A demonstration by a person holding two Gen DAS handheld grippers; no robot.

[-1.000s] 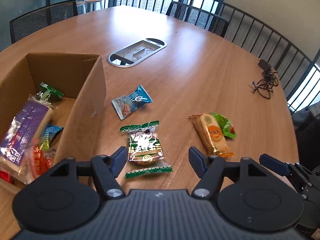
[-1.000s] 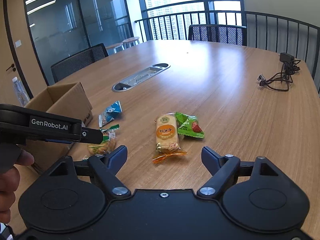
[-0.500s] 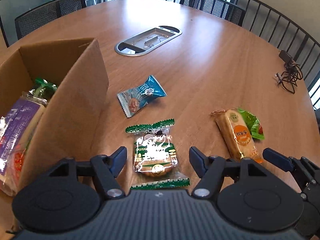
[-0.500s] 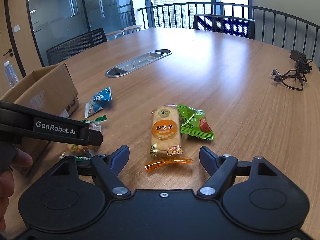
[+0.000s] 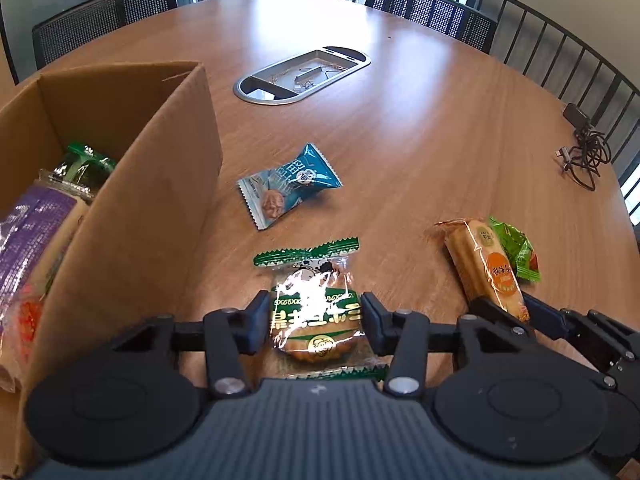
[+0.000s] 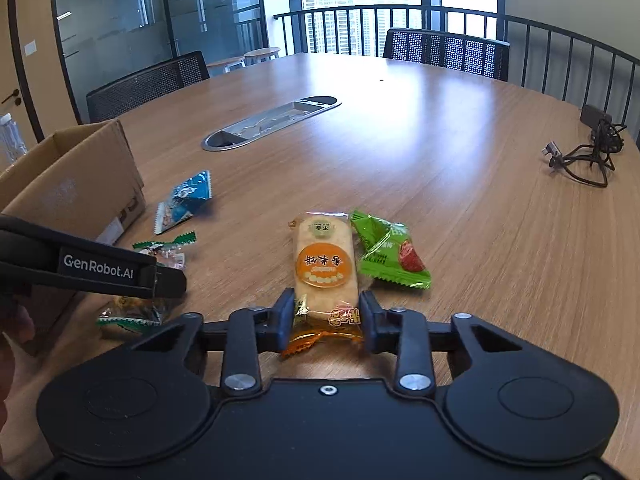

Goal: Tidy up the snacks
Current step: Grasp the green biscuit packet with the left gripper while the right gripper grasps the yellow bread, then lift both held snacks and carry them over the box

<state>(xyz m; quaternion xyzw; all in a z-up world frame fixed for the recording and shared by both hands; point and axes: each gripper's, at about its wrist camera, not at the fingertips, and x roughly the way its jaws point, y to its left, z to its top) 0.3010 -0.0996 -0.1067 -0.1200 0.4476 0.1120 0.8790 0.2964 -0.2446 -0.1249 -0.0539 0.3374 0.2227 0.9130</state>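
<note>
Left gripper (image 5: 314,314) low over worktop (image 5: 420,128), jaws closing, pads touching both sides of green-edged clear snack pack (image 5: 314,300) lying flat just right of cardboard box (image 5: 132,216). Right gripper (image 6: 325,314) jaws closing, pinching near end of orange rice-cracker pack (image 6: 324,264), pack flat on worktop. Green strawberry packet (image 6: 390,256) touching cracker pack's right side. Blue packet (image 5: 290,188) loose, beyond left gripper, near box corner. Box holds purple pack (image 5: 32,236), other snacks. Black cable (image 6: 592,148) far right, well apart.
</note>
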